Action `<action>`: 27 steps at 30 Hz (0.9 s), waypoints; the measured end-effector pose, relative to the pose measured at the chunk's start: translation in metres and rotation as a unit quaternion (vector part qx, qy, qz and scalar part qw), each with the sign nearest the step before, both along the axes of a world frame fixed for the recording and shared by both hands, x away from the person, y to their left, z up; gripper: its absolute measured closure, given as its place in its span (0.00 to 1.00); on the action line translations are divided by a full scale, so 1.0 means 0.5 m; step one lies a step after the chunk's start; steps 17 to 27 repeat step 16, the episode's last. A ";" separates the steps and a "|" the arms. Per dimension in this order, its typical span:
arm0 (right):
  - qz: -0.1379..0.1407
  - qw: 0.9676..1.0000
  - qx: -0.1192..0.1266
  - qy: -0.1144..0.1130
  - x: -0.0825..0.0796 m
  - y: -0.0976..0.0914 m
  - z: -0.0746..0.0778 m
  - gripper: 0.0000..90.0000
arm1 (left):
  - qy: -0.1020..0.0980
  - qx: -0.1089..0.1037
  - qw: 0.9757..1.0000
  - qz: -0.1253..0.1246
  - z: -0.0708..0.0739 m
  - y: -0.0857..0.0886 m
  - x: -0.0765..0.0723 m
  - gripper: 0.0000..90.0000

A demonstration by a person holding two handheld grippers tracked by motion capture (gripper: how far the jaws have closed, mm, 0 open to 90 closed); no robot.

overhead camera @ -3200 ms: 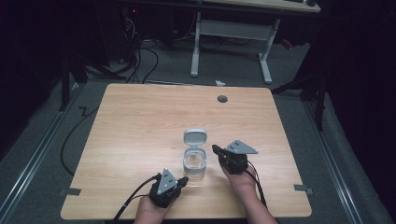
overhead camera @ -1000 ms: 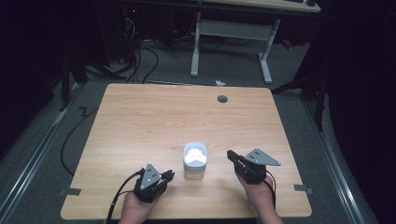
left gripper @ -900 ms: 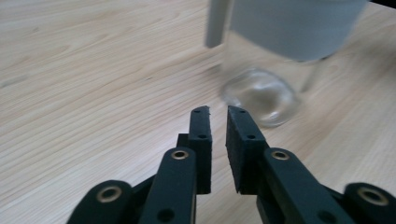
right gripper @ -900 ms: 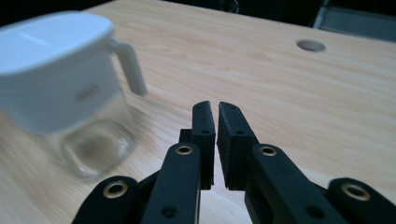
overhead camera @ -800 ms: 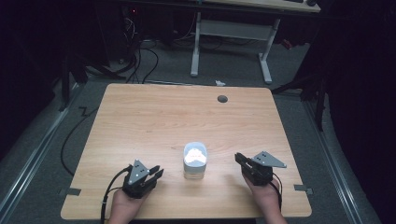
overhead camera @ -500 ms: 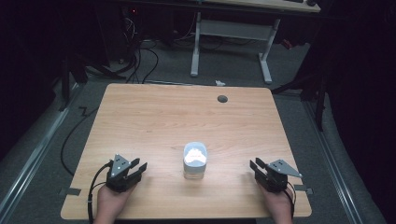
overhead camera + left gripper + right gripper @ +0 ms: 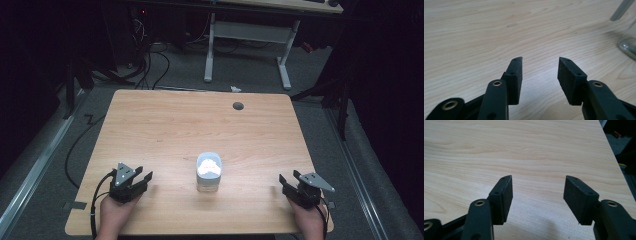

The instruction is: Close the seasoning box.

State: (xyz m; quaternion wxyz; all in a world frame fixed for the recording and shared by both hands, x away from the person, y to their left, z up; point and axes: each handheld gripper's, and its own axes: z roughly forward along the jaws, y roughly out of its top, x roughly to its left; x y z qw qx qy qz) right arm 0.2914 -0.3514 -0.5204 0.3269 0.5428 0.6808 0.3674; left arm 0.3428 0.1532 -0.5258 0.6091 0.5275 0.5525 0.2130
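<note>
The table (image 7: 165,130) is bare wood apart from a small clear jar (image 7: 208,172) with its white lid on, standing near the front edge, midway between the two claws and well apart from each. Three seconds ago that lid stood open and both claws sat close beside the jar; since then they have drawn out to the front corners. The left claw (image 7: 145,176) gapes wide, empty, the jar off to its right. The right claw (image 7: 282,181) is likewise wide, holding nothing.
</note>
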 end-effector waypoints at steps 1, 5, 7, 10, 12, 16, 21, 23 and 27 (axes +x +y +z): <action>-0.002 1.000 0.001 0.001 0.001 0.001 0.000 0.45 | 0.000 0.001 1.000 0.004 0.000 0.007 0.001 0.61; 0.001 1.000 -0.005 0.000 0.007 0.009 0.000 0.44 | 0.007 0.000 1.000 0.018 0.000 0.032 -0.001 0.58; 0.005 1.000 -0.005 -0.001 0.011 0.014 0.004 0.44 | 0.008 0.000 1.000 0.018 0.000 0.036 -0.006 0.58; 0.011 1.000 -0.007 -0.004 0.017 0.021 0.006 0.44 | 0.004 0.011 1.000 0.024 0.002 0.042 -0.015 0.57; 0.014 1.000 -0.005 -0.005 0.020 0.023 0.006 0.44 | 0.004 0.011 1.000 0.026 0.003 0.043 -0.016 0.56; 0.017 1.000 0.001 -0.002 0.023 0.024 0.005 0.44 | 0.011 0.020 0.999 0.025 -0.006 0.039 -0.016 0.55; 0.017 1.000 0.001 -0.002 0.023 0.024 0.005 0.44 | 0.011 0.020 0.999 0.025 -0.006 0.039 -0.016 0.55; 0.017 1.000 0.001 -0.002 0.023 0.024 0.005 0.44 | 0.011 0.020 0.999 0.025 -0.006 0.039 -0.016 0.55; 0.017 1.000 0.001 -0.002 0.023 0.024 0.005 0.44 | 0.011 0.020 0.999 0.025 -0.006 0.039 -0.016 0.55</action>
